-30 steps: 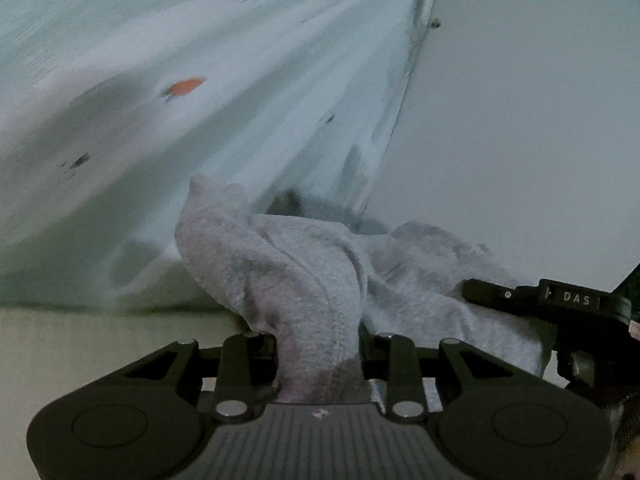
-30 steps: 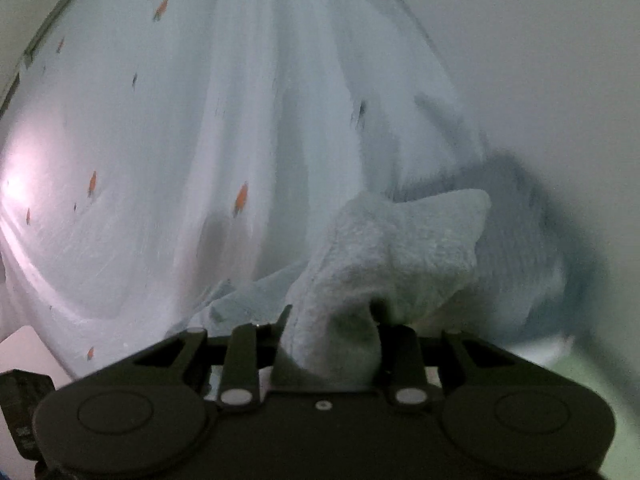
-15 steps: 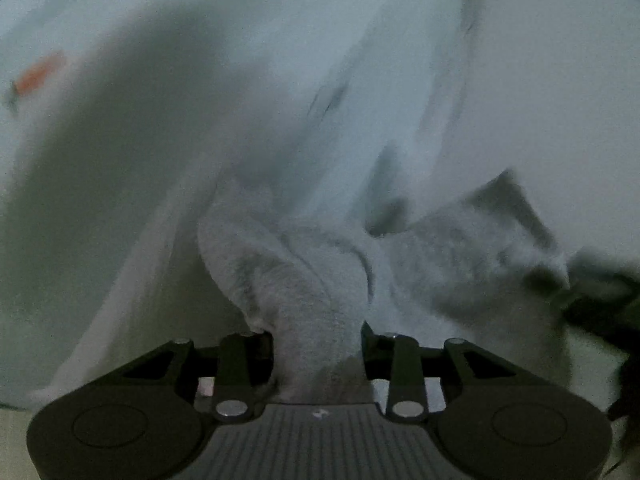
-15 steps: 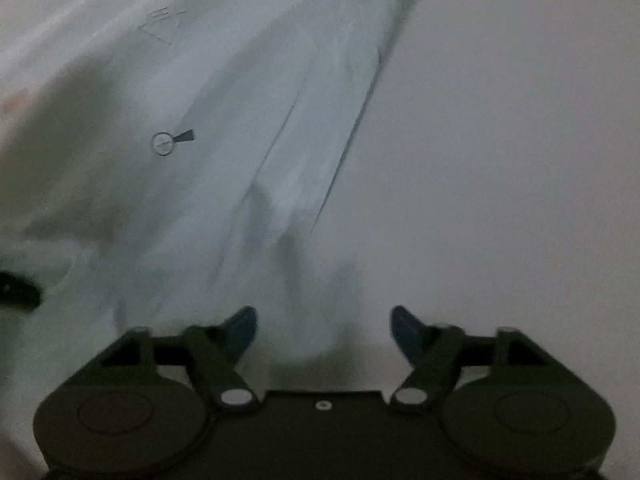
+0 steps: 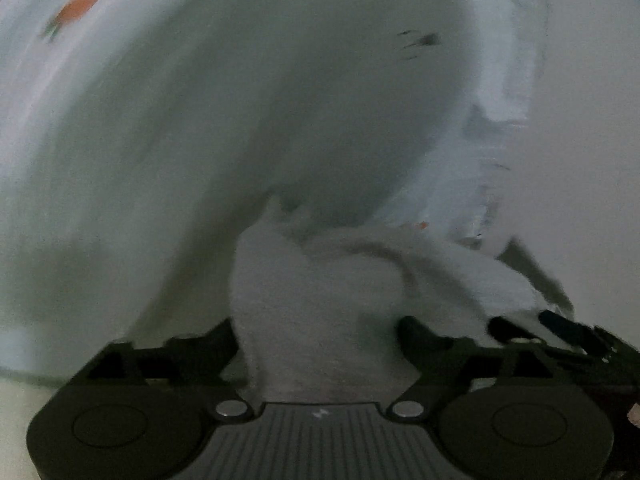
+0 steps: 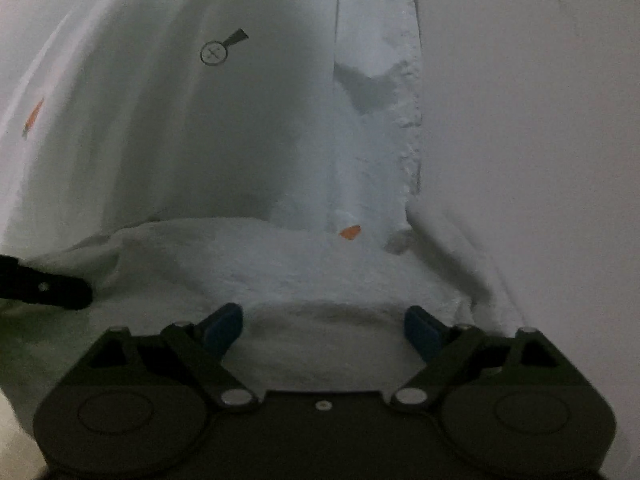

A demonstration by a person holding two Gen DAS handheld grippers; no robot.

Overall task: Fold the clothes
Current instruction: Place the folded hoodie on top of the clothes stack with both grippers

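A bunch of the pale garment [image 5: 316, 320] is held between the fingers of the left gripper [image 5: 320, 332]. The right gripper [image 6: 324, 326] is spread wide, its blue pads [image 6: 222, 326] apart over the garment [image 6: 304, 264], which is spread across the white surface [image 6: 528, 120] beyond.

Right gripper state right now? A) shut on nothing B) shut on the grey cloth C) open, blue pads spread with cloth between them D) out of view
C: in the right wrist view the right gripper has its blue pads spread wide apart, with the pale grey cloth lying loose between them, not pinched.
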